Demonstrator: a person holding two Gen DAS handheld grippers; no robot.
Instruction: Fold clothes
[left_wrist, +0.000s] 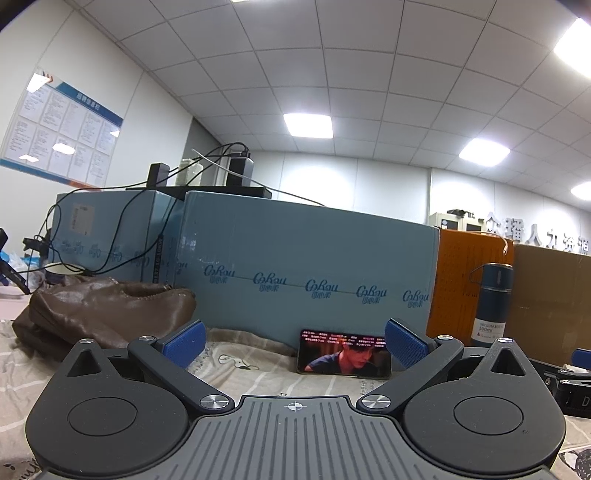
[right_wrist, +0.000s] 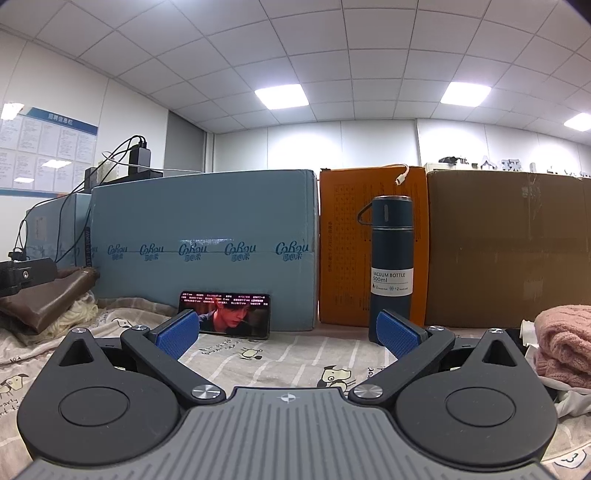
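Note:
A folded brown garment (left_wrist: 107, 314) lies at the left of the patterned cloth-covered table (left_wrist: 258, 373), and it shows again at the left edge of the right wrist view as the brown garment (right_wrist: 44, 299), with cream knitwear (right_wrist: 79, 314) under it. A pink knitted garment (right_wrist: 565, 343) is piled at the right. My left gripper (left_wrist: 293, 345) is open, low over the cloth, with nothing between its blue pads. My right gripper (right_wrist: 288, 330) is open too and empty. Part of the right gripper (left_wrist: 576, 384) shows at the right edge of the left wrist view.
A phone (right_wrist: 225, 315) playing video leans against a blue carton (right_wrist: 207, 243). An orange box (right_wrist: 343, 243), a brown carton (right_wrist: 509, 247) and a dark vacuum bottle (right_wrist: 391, 266) stand along the back. Cables and chargers (left_wrist: 207, 170) sit on top of the blue carton.

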